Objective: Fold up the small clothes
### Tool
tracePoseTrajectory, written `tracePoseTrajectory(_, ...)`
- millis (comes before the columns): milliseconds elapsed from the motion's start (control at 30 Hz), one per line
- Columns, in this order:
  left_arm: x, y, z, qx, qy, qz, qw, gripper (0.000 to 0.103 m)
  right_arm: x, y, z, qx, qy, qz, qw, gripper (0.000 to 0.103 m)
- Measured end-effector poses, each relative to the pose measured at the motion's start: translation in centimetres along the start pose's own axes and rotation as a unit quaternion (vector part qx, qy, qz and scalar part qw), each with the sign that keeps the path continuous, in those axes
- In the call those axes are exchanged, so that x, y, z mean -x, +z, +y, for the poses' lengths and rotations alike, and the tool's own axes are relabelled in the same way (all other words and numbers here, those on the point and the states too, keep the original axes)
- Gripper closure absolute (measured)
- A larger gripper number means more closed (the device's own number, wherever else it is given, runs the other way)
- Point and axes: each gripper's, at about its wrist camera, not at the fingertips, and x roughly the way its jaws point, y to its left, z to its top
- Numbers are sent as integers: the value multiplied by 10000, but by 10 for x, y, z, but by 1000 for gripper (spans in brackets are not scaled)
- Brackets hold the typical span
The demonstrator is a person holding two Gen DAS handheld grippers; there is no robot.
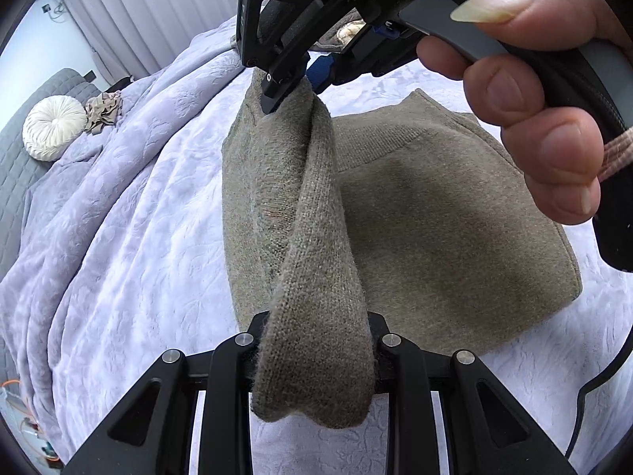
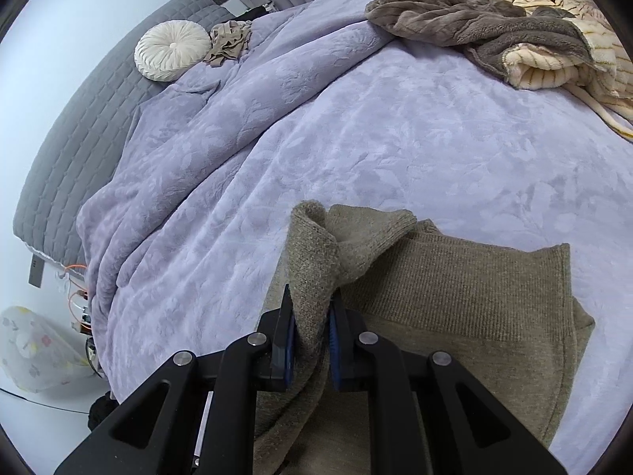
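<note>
An olive-brown knit sweater (image 1: 427, 213) lies on the lavender bedspread (image 1: 138, 213). My left gripper (image 1: 316, 360) is shut on the near end of its lifted side fold, which hangs over the fingers. My right gripper (image 1: 294, 87) is shut on the far end of the same fold, held up above the sweater's body. In the right wrist view the right gripper (image 2: 310, 328) pinches the knit edge (image 2: 312, 261) between blue pads, with the ribbed part of the sweater (image 2: 467, 301) flat to the right.
A round cream cushion (image 2: 172, 50) and a crumpled beige cloth (image 2: 229, 41) lie at the far left by a grey quilted headboard (image 2: 79, 126). A brown and cream fleece heap (image 2: 506, 27) lies at the far right. Orange cables (image 2: 77, 297) lie on the floor at left.
</note>
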Motion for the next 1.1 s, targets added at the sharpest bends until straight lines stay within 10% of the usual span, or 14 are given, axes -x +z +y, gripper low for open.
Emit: tracePoseTrajectory(1100, -4, 9, -63, -821, 507, 135, 9952, 75, 67, -27, -94, 125, -82, -407, 9991, 88)
